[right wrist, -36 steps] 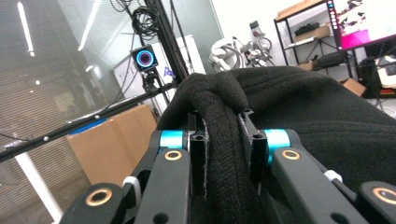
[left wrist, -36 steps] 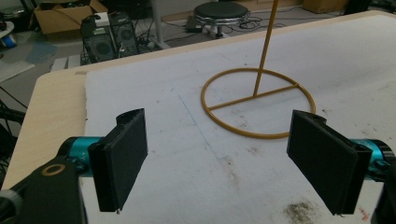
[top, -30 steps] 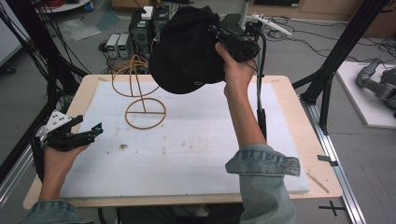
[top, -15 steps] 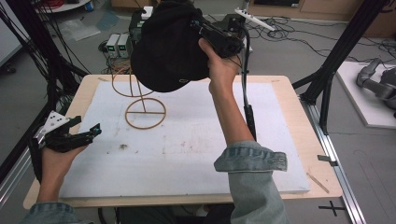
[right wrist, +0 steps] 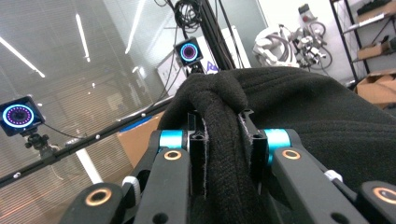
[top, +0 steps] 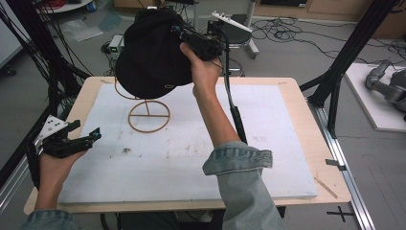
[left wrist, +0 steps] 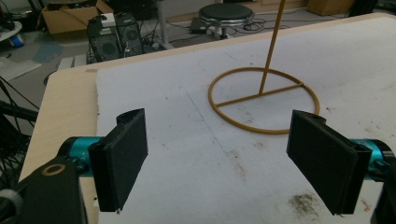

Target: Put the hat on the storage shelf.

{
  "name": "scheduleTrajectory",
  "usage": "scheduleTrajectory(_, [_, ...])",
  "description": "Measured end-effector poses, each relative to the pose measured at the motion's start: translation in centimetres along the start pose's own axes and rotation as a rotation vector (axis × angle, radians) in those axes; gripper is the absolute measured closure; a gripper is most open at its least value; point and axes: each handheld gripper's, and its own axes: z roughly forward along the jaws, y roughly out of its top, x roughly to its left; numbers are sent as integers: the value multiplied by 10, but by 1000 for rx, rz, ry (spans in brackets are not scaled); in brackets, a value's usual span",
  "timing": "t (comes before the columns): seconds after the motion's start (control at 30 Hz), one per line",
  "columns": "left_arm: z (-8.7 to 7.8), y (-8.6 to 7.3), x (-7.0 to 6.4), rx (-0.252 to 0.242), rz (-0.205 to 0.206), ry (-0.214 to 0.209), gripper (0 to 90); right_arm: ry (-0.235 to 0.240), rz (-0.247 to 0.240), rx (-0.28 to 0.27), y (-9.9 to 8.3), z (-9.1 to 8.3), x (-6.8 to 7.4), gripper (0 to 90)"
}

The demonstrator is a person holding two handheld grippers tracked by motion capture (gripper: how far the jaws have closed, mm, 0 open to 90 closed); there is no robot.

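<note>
A person stands at a white-covered tabletop, holding a set of tongs in each hand. The right tongs are clamped tight on a fold of a black knit hat, held up in the air above the tabletop's far left corner. In the right gripper view, the black fabric is bunched between the two jaws, which stand almost together. The hat hangs directly over a thin gold wire stand with a round ring base, set near the far left corner. The stand's upper part is hidden behind the hat.

The left tongs hover low by the near left edge, jaws spread wide and holding nothing; the left gripper view shows the stand's ring base ahead of them.

Risks, judged from here: the stand looks light, so a lowering hat could knock it over, especially as nothing steadies the base. The bunched grip could also slip or snag.
</note>
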Motion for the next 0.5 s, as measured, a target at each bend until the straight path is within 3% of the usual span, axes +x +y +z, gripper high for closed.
scheduleTrajectory(0.5, [-1, 1, 0, -5, 3, 1, 208, -23, 15, 90, -32, 38, -7, 780])
